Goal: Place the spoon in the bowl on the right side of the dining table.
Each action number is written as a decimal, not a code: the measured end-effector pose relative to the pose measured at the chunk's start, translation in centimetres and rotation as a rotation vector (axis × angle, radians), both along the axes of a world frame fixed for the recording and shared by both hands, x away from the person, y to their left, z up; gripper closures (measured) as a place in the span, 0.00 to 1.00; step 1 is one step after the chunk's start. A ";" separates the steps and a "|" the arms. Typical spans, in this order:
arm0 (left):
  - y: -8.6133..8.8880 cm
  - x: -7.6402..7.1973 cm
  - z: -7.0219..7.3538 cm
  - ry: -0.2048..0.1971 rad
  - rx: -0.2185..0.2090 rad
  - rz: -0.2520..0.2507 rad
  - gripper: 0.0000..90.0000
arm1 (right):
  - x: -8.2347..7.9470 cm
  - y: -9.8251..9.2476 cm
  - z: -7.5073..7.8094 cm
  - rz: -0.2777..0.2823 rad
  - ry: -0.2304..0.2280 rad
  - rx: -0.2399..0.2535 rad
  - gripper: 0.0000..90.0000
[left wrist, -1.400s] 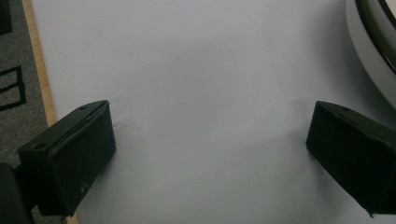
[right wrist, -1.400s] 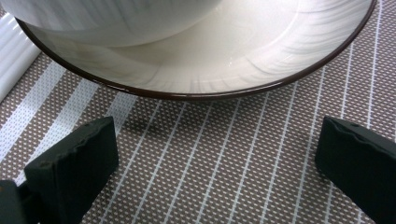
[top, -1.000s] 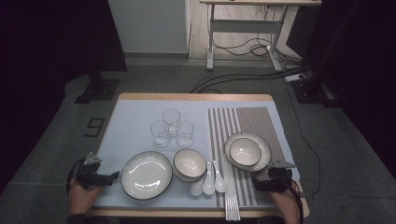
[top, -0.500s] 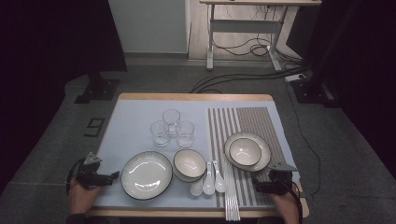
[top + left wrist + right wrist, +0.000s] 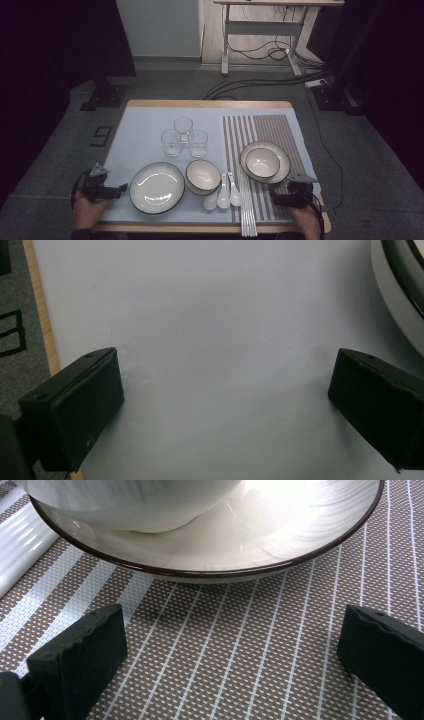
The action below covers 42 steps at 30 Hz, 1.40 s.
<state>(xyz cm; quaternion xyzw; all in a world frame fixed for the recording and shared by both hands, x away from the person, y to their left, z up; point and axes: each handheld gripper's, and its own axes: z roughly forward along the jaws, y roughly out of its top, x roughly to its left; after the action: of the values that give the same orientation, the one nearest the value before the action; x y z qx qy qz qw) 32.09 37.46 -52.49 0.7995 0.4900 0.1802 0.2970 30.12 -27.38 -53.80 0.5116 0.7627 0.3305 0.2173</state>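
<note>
My left gripper (image 5: 120, 190) lies low at the table's front left, open, with bare pale-blue cloth between its jaws (image 5: 220, 405). Just right of it sits a large white dark-rimmed plate (image 5: 157, 187), whose edge (image 5: 400, 285) shows in the left gripper view. My right gripper (image 5: 274, 200) rests open on the brown striped mat (image 5: 270, 130) at the front right. Right ahead of it stands a plate (image 5: 284, 167) with a small bowl (image 5: 262, 162) in it, seen close as plate (image 5: 300, 545) and bowl (image 5: 125, 500) in the right gripper view.
Three clear glasses (image 5: 184, 136) stand mid-table. A second bowl (image 5: 203, 176), two white spoons (image 5: 223, 192) and white chopsticks (image 5: 247, 210) lie between the plates. The wooden table edge (image 5: 42, 325) runs close by my left gripper. Beyond the table stand a desk and floor cables.
My right gripper has slid slightly toward the front edge, away from the plate with the bowl. The left gripper has stayed put.
</note>
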 end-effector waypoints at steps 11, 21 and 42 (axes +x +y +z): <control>0.0 0.0 0.0 0.000 0.000 0.000 0.01 | 0.0 0.4 0.5 -0.005 0.041 -0.016 0.00; 0.0 0.0 0.0 0.000 0.000 0.000 0.01 | -0.8 0.4 1.3 0.009 0.046 -0.006 0.02; 0.0 0.0 0.0 0.000 0.000 0.000 0.01 | -2.7 1.3 3.7 0.063 0.048 -0.023 0.17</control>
<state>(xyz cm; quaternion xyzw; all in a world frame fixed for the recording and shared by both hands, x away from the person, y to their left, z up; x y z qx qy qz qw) 32.10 37.46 -52.49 0.7995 0.4900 0.1802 0.2971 27.40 -26.05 -50.10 0.4927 0.7871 0.3161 0.1946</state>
